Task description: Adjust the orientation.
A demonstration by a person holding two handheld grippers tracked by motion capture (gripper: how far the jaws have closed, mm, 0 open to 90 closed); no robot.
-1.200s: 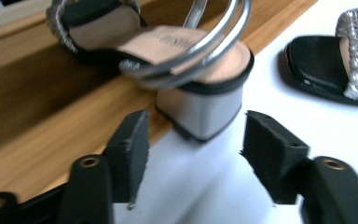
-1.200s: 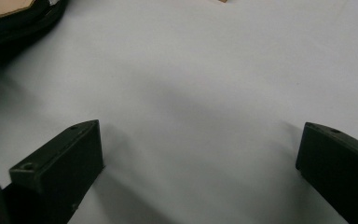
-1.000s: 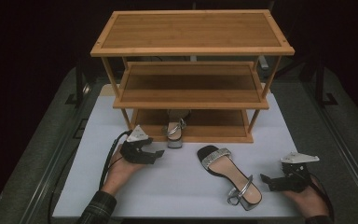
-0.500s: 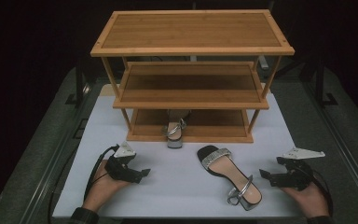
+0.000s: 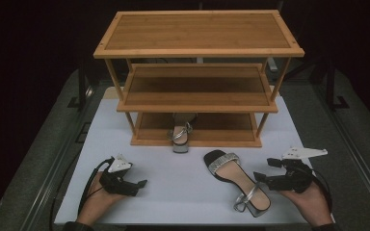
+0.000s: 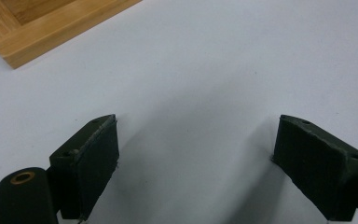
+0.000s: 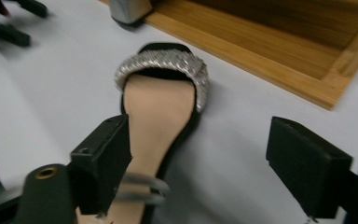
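Here the right gripper (image 5: 261,176), jaws spread but just narrowing with nothing pinched, faces the sandal (image 5: 236,179) lying before the bamboo shoe rack (image 5: 198,50), presumably to shelve it beside its mate (image 5: 180,135); the left gripper (image 5: 139,184) hangs wide, empty.

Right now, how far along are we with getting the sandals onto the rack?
One sandal already stands on the rack's bottom shelf, heel over the front edge. The other sandal lies on the white table. The right gripper is at its heel, its jaws just closing but gripping nothing. The left gripper is open and empty. Left: lift that sandal and shelve it.
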